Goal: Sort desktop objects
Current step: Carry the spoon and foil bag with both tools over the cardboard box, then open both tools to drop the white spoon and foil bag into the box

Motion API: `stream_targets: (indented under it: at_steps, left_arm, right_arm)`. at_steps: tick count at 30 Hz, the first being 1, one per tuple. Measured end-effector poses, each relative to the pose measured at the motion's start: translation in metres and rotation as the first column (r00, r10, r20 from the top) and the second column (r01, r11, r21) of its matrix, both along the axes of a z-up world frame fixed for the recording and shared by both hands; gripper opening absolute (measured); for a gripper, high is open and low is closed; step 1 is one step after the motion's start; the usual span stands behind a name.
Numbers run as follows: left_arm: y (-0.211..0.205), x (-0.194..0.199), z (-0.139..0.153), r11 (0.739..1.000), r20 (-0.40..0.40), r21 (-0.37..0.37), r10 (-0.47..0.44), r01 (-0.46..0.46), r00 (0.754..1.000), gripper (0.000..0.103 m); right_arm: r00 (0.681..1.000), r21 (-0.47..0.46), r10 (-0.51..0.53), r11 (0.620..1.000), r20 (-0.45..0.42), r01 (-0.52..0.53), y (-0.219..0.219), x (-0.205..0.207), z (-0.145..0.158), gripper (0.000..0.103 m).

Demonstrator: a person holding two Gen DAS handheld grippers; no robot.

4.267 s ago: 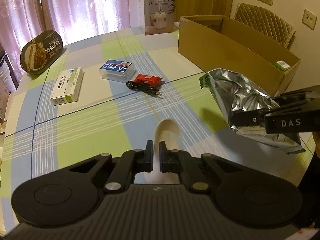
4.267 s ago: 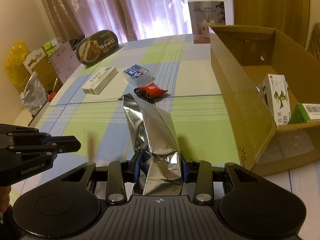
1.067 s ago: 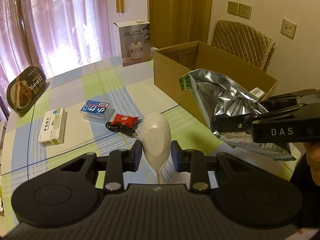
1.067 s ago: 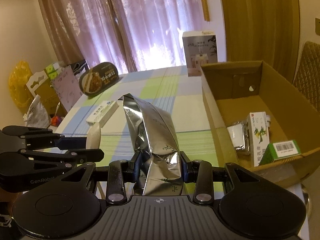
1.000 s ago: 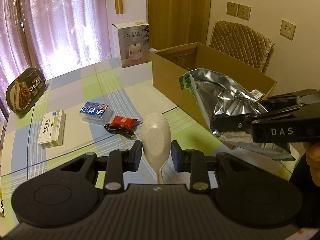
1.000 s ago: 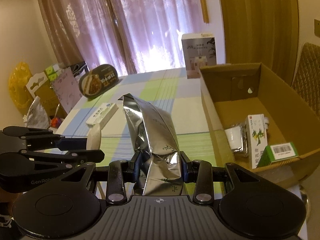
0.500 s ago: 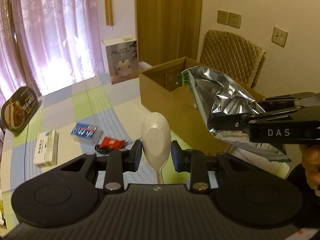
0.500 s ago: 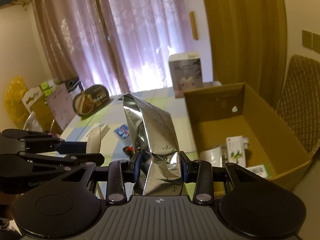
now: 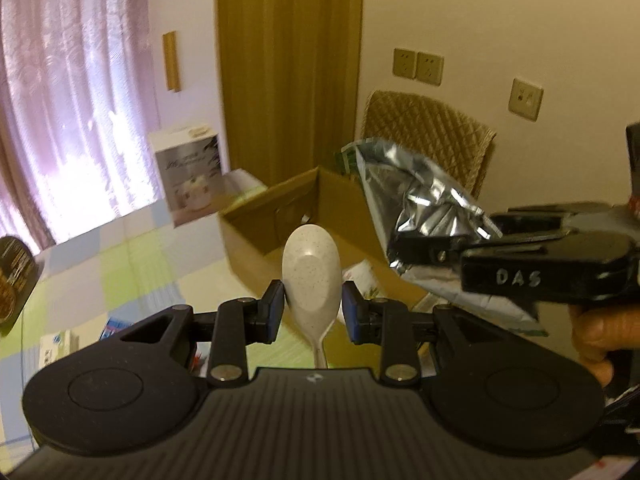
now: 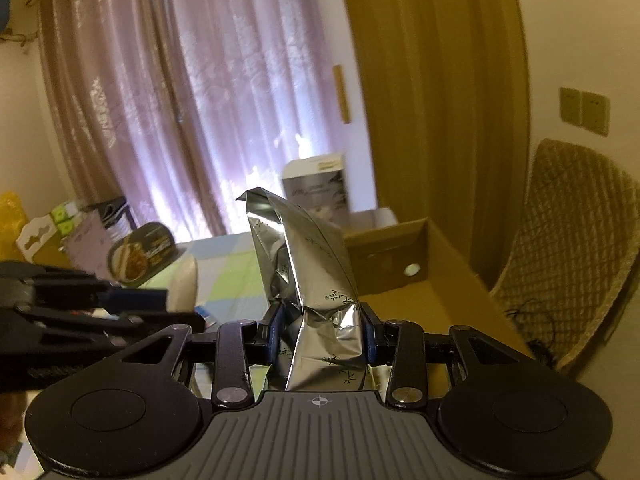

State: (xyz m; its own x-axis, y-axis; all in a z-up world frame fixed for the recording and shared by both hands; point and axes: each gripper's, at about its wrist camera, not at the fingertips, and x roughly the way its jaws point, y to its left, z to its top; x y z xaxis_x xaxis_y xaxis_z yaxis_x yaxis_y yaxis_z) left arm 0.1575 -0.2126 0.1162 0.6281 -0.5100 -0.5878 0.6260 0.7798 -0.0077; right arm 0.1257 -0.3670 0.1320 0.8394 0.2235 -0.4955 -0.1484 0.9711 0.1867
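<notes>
Box (image 9: 256, 232) w/ grippers (image 9: 312, 306) loaded.

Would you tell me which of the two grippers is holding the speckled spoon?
The left gripper: its jaws clamp the spoon; the right gripper grips a silver foil bag.

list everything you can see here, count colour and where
spoon: 1, speckled cream, clamped in left hand-held gripper
foil bag: 1, silver, clamped in right hand-held gripper
cardboard box: 1, brown, open, on table ahead
white carton: 1, white, table's far end
oval tin: 1, dark, far left
chair: 1, tan quilted, beside box
curtains: pink, behind table
left hand-held gripper: 1, black
right hand-held gripper: 1, black
hand: 1, gripping right handle
</notes>
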Motion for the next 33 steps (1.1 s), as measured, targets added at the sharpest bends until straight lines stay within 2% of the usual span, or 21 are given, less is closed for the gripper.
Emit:
stream_targets:
  at_steps: [7, 10, 16, 22, 24, 27, 33]
  left_arm:
    - [-0.039, 0.024, 0.027, 0.997, 0.018, -0.066, -0.033, 0.034, 0.999, 0.026]
    - [-0.056, 0.033, 0.028, 0.994, 0.006, -0.101, -0.045, 0.046, 0.999, 0.026]
    - [-0.086, 0.046, -0.001, 0.993, -0.048, -0.095, -0.068, 0.063, 0.997, 0.026]
    - [-0.099, 0.063, -0.037, 0.996, -0.103, -0.066, -0.062, 0.055, 0.993, 0.026]
    - [-0.1, 0.069, -0.046, 0.998, -0.127, -0.047, -0.053, 0.047, 0.99, 0.034]
    - [-0.097, 0.072, -0.055, 0.999, -0.12, -0.021, -0.037, 0.035, 0.992, 0.037]
    - [-0.075, 0.069, -0.057, 1.0, -0.102, -0.018, -0.002, 0.0, 0.995, 0.04]
  right_arm:
    - [0.998, -0.003, -0.062, 0.998, -0.007, 0.062, -0.035, 0.014, -0.001, 0.035]
    - [0.996, 0.0, -0.088, 0.996, -0.017, 0.088, -0.05, 0.02, -0.006, 0.035]
    - [0.992, 0.004, -0.118, 0.993, -0.049, 0.118, -0.075, 0.031, -0.021, 0.035]
    - [0.988, 0.005, -0.133, 0.991, -0.075, 0.134, -0.088, 0.04, -0.037, 0.035]
    - [0.987, 0.006, -0.136, 0.991, -0.081, 0.137, -0.09, 0.043, -0.041, 0.035]
    - [0.987, 0.007, -0.133, 0.991, -0.089, 0.135, -0.09, 0.046, -0.046, 0.035]
    - [0.987, 0.003, -0.121, 0.993, -0.106, 0.121, -0.089, 0.057, -0.053, 0.035]
